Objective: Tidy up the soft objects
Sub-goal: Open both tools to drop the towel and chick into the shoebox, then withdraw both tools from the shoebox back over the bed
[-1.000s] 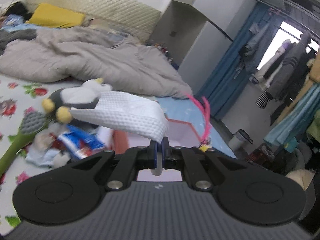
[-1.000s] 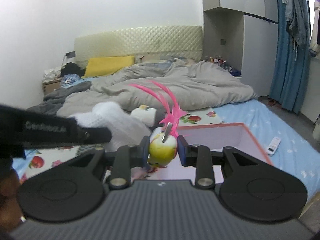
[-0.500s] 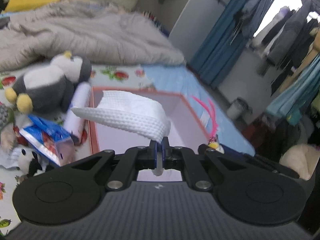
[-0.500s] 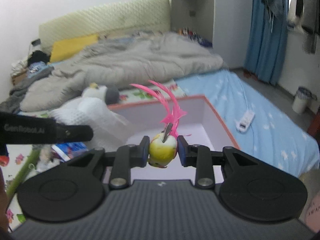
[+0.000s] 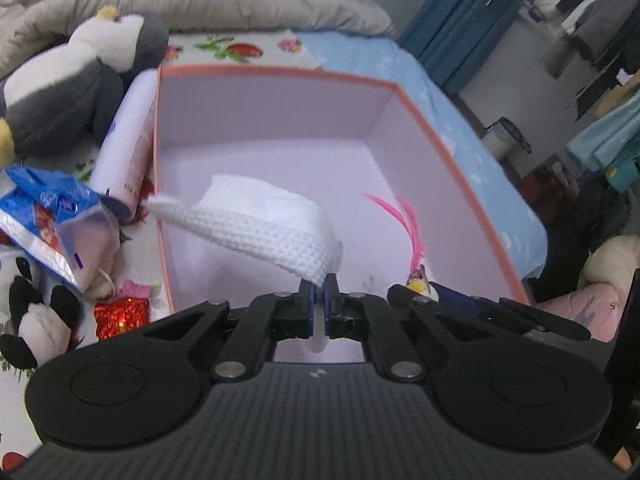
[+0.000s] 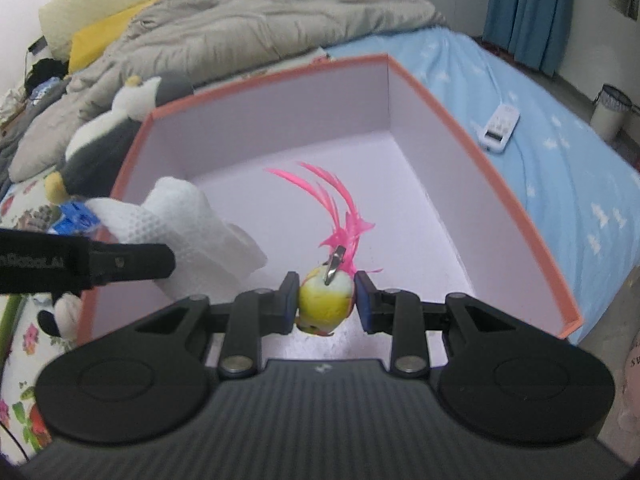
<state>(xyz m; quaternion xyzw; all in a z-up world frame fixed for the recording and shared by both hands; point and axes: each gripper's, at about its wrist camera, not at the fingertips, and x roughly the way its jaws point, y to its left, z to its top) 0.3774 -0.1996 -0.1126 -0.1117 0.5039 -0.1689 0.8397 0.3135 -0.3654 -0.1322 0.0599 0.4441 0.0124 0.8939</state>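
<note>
A white waffle-knit cloth (image 5: 256,224) hangs over the open box (image 5: 280,74), pinched at one corner by my left gripper (image 5: 319,298), which is shut on it. The box has orange-pink walls and a pale lilac inside (image 6: 452,120). My right gripper (image 6: 327,300) is shut on a small yellow toy bird (image 6: 326,300) with pink feathers and a metal clip, held above the box's near part. The same cloth (image 6: 192,224) and the left gripper's finger (image 6: 120,264) show at the left of the right wrist view. The bird's pink feathers (image 5: 404,220) appear in the left wrist view.
A plush penguin (image 5: 68,80) lies left of the box, beside a white tube (image 5: 128,144), a blue snack packet (image 5: 52,216), a small panda toy (image 5: 28,312) and a red foil block (image 5: 120,316). A grey duvet (image 6: 248,32) covers the bed behind. A remote (image 6: 500,126) lies on the blue sheet.
Both grippers have dropped and tilted downward over the box, carrying the cloth and the bird along. The box now fills both views; the headboard and wall have left the frames.
</note>
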